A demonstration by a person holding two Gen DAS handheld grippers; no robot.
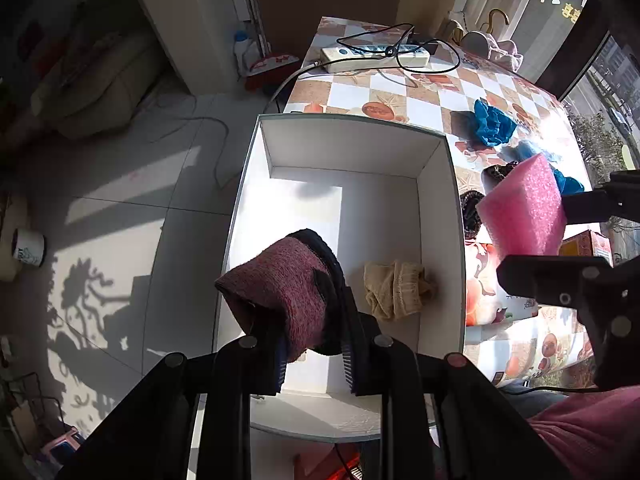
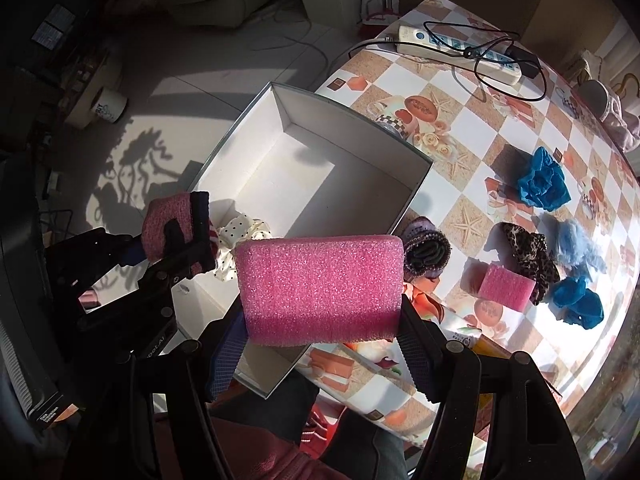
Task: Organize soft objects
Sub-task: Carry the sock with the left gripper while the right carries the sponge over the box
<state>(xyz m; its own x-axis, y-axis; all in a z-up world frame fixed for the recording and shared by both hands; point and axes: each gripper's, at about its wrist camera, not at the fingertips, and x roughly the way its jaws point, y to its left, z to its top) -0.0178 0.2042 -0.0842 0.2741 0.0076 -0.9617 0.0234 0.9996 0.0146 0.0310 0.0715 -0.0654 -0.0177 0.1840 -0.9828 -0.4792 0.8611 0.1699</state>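
Observation:
My left gripper [image 1: 314, 364] is shut on a maroon knit sock [image 1: 280, 288] with a dark cuff, held above the near end of the white box [image 1: 352, 140]. It also shows in the right wrist view [image 2: 172, 228]. A cream dotted cloth [image 1: 396, 290] lies inside the box. My right gripper [image 2: 320, 352] is shut on a large pink foam block [image 2: 320, 288], held over the box's right edge [image 2: 416, 184]. The block also shows in the left wrist view [image 1: 524, 208].
On the checkered table [image 2: 480, 120] lie a small pink foam block [image 2: 506, 286], blue crumpled pieces [image 2: 542, 184], a leopard scrunchie [image 2: 528, 252], a purple knit roll [image 2: 424, 252] and a power strip [image 2: 460, 50] with cables. Floor lies left of the box.

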